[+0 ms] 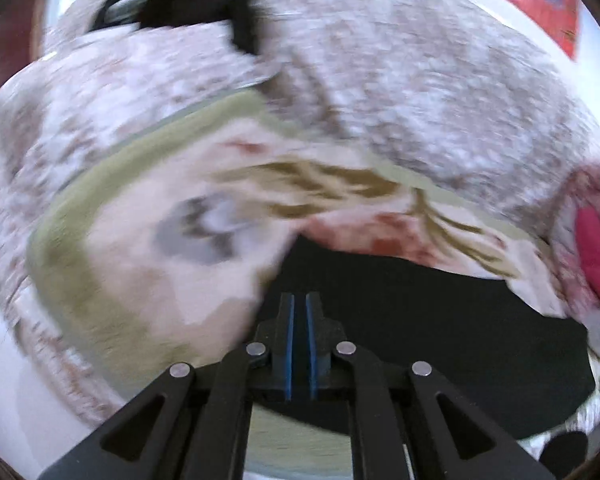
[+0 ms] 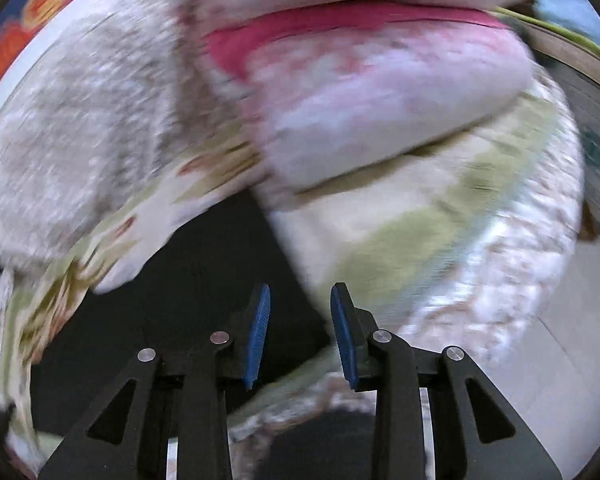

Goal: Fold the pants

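Observation:
The black pants lie spread on a patterned bed cover, right under and ahead of my left gripper. Its blue pads stand almost together with only a thin dark slit between them, and I see no cloth pinched there. In the right wrist view the pants show as a dark patch under my right gripper. That gripper is open, its blue pads well apart, with black cloth and the cover's pale edge showing behind the gap. Both views are blurred.
A pale cover with an olive band and a fuzzy grey-white blanket surround the pants. A pink-trimmed cushion lies just beyond the right gripper. A dark item sits at the far side. A red patterned rug and pale floor lie around.

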The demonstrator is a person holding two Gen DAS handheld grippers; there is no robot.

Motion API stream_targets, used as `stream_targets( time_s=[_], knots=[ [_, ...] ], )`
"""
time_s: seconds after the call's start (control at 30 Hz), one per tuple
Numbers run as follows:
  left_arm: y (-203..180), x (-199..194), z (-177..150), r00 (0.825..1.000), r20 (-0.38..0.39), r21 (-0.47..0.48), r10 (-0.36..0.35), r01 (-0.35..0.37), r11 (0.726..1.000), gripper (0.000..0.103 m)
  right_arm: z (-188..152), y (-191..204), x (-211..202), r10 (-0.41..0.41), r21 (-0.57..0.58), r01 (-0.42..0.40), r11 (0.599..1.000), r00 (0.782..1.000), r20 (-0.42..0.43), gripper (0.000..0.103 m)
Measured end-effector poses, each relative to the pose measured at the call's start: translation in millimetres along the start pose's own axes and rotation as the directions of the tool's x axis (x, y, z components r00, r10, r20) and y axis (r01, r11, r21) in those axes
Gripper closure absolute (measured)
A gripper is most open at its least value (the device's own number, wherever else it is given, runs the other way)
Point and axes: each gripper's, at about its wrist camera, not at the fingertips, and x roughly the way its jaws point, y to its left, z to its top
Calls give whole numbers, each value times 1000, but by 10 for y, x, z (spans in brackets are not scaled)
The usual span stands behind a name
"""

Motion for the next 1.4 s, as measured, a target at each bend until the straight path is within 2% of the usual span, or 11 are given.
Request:
stream_targets(
  time_s=[0.07,0.17,0.27,0.4,0.6,0.63,0.7,0.83,1.17,1.3,1.4],
  knots=[
    [-183,110,-54,998,-35,47,-48,50,998,93,-83,108,314,-65,-88,54,995,990,-123,71],
    [-368,336,-112,990,-121,80,-79,89,993,93,38,239,215,-70,-118,63,991,996,-59,71],
    [-560,463,-129,983,-154,125,-99,119,985,93,177,449,174,14,-180,-16,983,1000,-12,71],
    [-836,605,-31,978,-160,172,-134,161,972,85,323,771,454,91,-283,-101,954,995,-48,71],
    [-816,1046,169,990,-140,193,-34,61,979,80,579,742,1028,-21,-279,-2,960,997,-79,71],
    [-745,1121,180,989,-147,178,-13,39,983,75,586,664,1073,-1,-258,-25,966,995,-100,71],
    [-611,1179,203,991,-135,154,-15,36,987,65,600,641,1085,9,-254,-33,967,995,-95,72],
    [-484,1124,228,989,-145,126,17,1,992,65,533,803,949,-21,-317,2,949,998,-56,71],
    [-979,542,-173,985,-151,225,-80,113,968,65,-342,1488,498,210,-455,-253,854,967,-144,63],
    [-1150,460,-418,979,-184,286,-93,144,947,65,-744,1627,485,193,-532,-264,805,963,-186,63],
    [-1202,449,-527,979,-186,314,-82,138,939,65,-898,1639,509,180,-572,-255,780,966,-185,56]
  ],
)
